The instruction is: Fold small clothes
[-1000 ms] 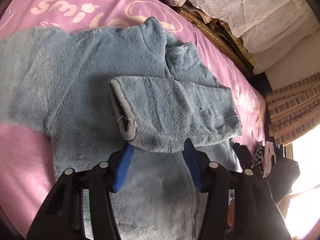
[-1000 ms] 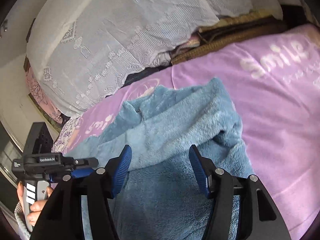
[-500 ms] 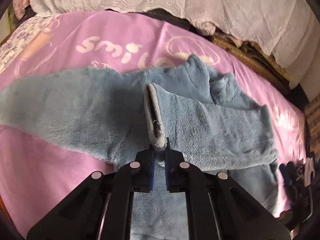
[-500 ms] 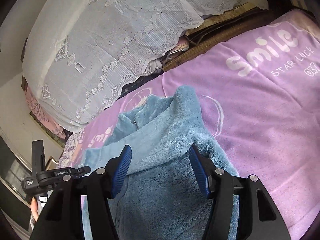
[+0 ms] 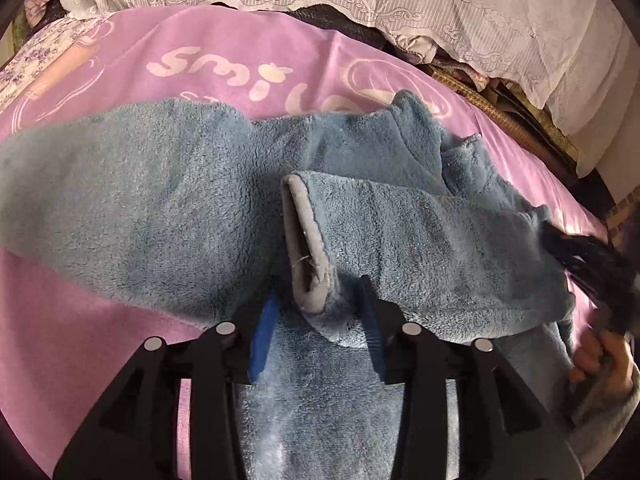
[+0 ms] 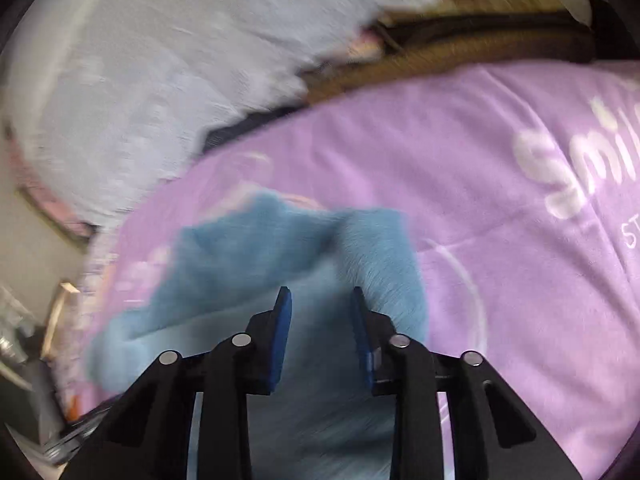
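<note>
A blue fleece jacket lies spread on a pink blanket, one sleeve stretched out to the left. The other sleeve is folded across the body, and its grey cuff lies between the blue pads of my left gripper. Those jaws are opening and do not press the cuff. In the blurred right wrist view, my right gripper hangs over the jacket's shoulder fold. Its jaws are closing with a gap still showing. It also appears as a dark blur at the sleeve's right end.
White lace bedding is piled along the far side, with brown woven matting under it. A person's hand shows at the right edge. The blanket extends bare to the right of the jacket.
The left jaws clamped shut at the cuff half a second ago and have parted again. The right gripper has swept quickly over the jacket's shoulder and its jaws have narrowed.
</note>
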The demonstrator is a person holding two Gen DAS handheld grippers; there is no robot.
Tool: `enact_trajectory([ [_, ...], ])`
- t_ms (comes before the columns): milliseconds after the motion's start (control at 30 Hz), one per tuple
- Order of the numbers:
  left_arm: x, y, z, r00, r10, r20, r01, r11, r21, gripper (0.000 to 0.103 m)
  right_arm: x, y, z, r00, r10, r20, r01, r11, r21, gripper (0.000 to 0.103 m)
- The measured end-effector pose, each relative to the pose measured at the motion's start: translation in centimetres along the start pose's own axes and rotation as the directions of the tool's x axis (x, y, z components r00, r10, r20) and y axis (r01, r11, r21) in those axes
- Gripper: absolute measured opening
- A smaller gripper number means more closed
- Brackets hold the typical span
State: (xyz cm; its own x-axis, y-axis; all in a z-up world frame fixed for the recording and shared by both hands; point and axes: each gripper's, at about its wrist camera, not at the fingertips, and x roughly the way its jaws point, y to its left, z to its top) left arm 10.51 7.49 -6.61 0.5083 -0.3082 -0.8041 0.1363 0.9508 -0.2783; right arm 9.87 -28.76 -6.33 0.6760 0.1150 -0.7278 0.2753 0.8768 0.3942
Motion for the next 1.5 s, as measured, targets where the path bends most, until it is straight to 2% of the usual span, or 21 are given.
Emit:
enact_trajectory([
  [33,0.0,-0.2,-0.1,1.000,-0.009,0.000,0.009,1.000,0.009,0.049,1.1,-1.3,0.0,1.000,-0.027,-0.013,0.028,0.999,0.028,0.000],
  [100,0.1,-0.5,-0.1,1.000,-0.006,0.004,0.006,1.000,0.021,0.053,1.2,-4.6,-0.2,0.992,0.124,0.009,-0.124,0.976,0.178,0.000],
  [167,0.0,-0.5,-0.2,1.000,-0.004,0.007,0.004,1.000,0.028,0.053,0.1,-5.6,-0.2,0.994,0.106,0.026,-0.109,0.971,0.213,0.000],
  [233,-0.1,-0.2,-0.1,1.000,-0.015,0.009,0.014,1.000,0.019,0.053,-2.5,-5.1,-0.6,0.994,0.066,0.083,-0.079,0.982,0.174,0.007],
  [333,-0.2,0.3,-0.1,0.999,-0.039,0.007,0.039,0.999,0.000,0.053,-7.0,-2.6,-2.6,0.979,0.140,0.147,-0.145,0.989,0.029,0.007],
  [367,-0.1,0.3,-0.1,0.999,-0.038,0.004,0.038,0.999,0.000,0.053,-8.0,-1.5,-3.7,0.981,0.128,0.146,-0.125,0.992,-0.033,0.014],
  [433,0.2,-0.1,-0.2,1.000,-0.015,0.000,0.015,1.000,0.018,0.054,-6.9,-0.4,-5.5,0.996,0.069,0.064,-0.060,0.990,-0.129,0.025],
  [500,0.4,-0.6,-0.4,1.000,0.011,0.001,-0.011,0.999,0.045,0.054,-4.3,-1.8,-7.0,0.999,0.050,-0.014,-0.051,0.993,-0.110,0.021],
  [533,0.3,-0.7,-0.5,1.000,0.022,0.002,-0.022,0.999,0.050,0.054,-4.6,-2.5,-6.9,0.997,0.083,-0.003,-0.084,0.994,-0.069,0.016],
  [600,-0.7,-0.2,-0.7,1.000,0.010,-0.007,-0.009,1.000,0.022,0.054,-5.7,-1.8,-6.4,1.000,0.029,0.003,-0.028,0.996,-0.084,0.013],
  [667,-2.6,0.5,-0.5,1.000,-0.017,0.015,0.018,1.000,-0.013,0.055,-7.5,0.2,-6.9,0.999,-0.003,0.048,0.010,0.989,-0.150,0.019],
  [800,-6.7,0.9,0.3,0.992,-0.034,0.121,0.041,0.998,-0.050,0.066,-8.9,4.9,-6.3,0.994,0.074,0.083,-0.049,0.961,-0.273,0.025],
  [900,-6.8,-1.6,1.3,0.987,-0.121,0.110,0.120,0.993,0.016,0.071,-7.0,8.1,-5.7,0.994,0.099,0.047,-0.080,0.948,-0.307,0.028],
  [1000,-3.3,-4.4,1.6,0.996,-0.069,0.053,0.064,0.993,0.099,0.076,-3.7,9.6,-7.0,0.992,0.122,-0.045,-0.130,0.944,-0.302,0.028],
  [1100,2.3,-3.8,1.0,0.988,0.150,-0.022,-0.147,0.984,0.104,0.078,-1.1,8.0,-8.9,0.985,0.140,-0.103,-0.163,0.951,-0.264,0.028],
  [1167,2.3,-3.2,1.0,0.994,0.108,-0.023,-0.105,0.990,0.091,0.079,-2.1,7.8,-8.1,0.983,0.150,-0.109,-0.172,0.960,-0.220,0.028],
  [1267,-0.4,-3.6,1.7,0.999,0.036,0.019,-0.037,0.997,0.066,0.079,-4.3,9.3,-6.2,0.989,0.148,-0.010,-0.145,0.952,-0.269,0.032],
  [1333,-1.4,-3.8,2.1,0.998,0.012,0.057,-0.015,0.998,0.063,0.087,-4.3,10.3,-4.7,0.992,0.123,0.023,-0.111,0.952,-0.286,0.038],
  [1400,-0.8,-3.6,2.3,0.994,0.087,0.071,-0.091,0.994,0.058,0.098,-2.5,10.7,-3.3,0.995,0.100,0.011,-0.093,0.959,-0.268,0.043],
  [1467,2.7,-2.7,2.2,0.979,0.205,-0.007,-0.205,0.977,0.054,0.099,1.6,10.1,-2.9,0.997,0.036,-0.065,-0.051,0.970,-0.239,0.043],
  [1500,4.2,-1.9,2.0,0.977,0.209,-0.052,-0.206,0.977,0.058,0.099,3.9,9.3,-3.3,0.994,0.028,-0.103,-0.051,0.973,-0.225,0.043],
])
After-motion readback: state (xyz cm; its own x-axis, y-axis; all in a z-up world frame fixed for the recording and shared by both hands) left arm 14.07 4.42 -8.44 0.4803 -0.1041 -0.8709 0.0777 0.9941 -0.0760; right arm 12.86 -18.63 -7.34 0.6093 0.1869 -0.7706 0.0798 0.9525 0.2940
